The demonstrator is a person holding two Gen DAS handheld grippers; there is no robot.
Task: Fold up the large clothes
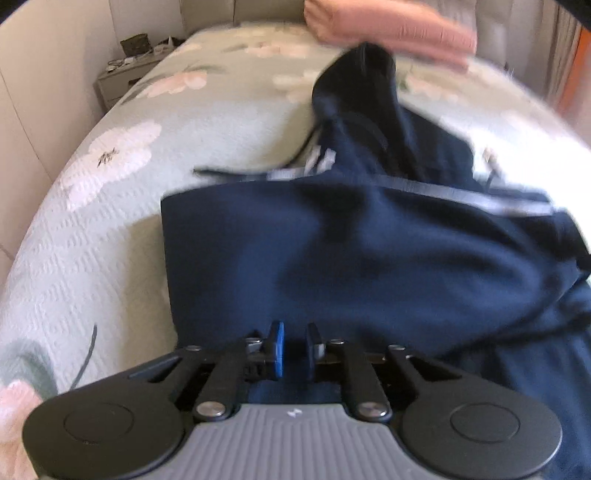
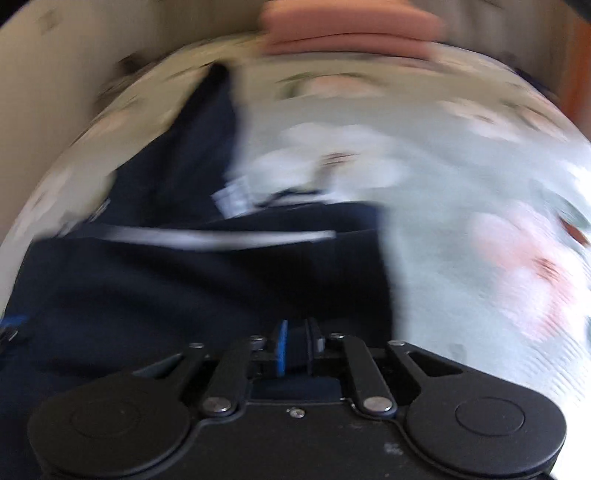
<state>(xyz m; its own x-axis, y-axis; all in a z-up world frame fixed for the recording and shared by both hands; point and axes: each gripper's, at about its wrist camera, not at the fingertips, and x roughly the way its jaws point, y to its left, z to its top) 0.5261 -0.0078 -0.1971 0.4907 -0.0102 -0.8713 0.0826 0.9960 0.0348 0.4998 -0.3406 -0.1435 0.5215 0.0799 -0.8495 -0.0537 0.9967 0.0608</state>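
A large navy blue garment [image 1: 369,251] with a light zipper strip lies across the floral bedspread [image 1: 110,229]; a hood or sleeve end rises toward the far side. My left gripper [image 1: 294,347] is shut on the garment's near edge, dark cloth between the pads. In the right wrist view, which is badly motion-blurred, the same navy garment [image 2: 184,288] fills the left and centre. My right gripper [image 2: 297,345] is shut on its near edge, navy cloth between the pads.
A folded pink cloth stack [image 1: 391,29] lies at the far end of the bed; it also shows in the right wrist view [image 2: 351,29]. A small nightstand [image 1: 122,77] with clutter stands at the far left by the wall. An orange curtain edge [image 1: 576,74] is at the right.
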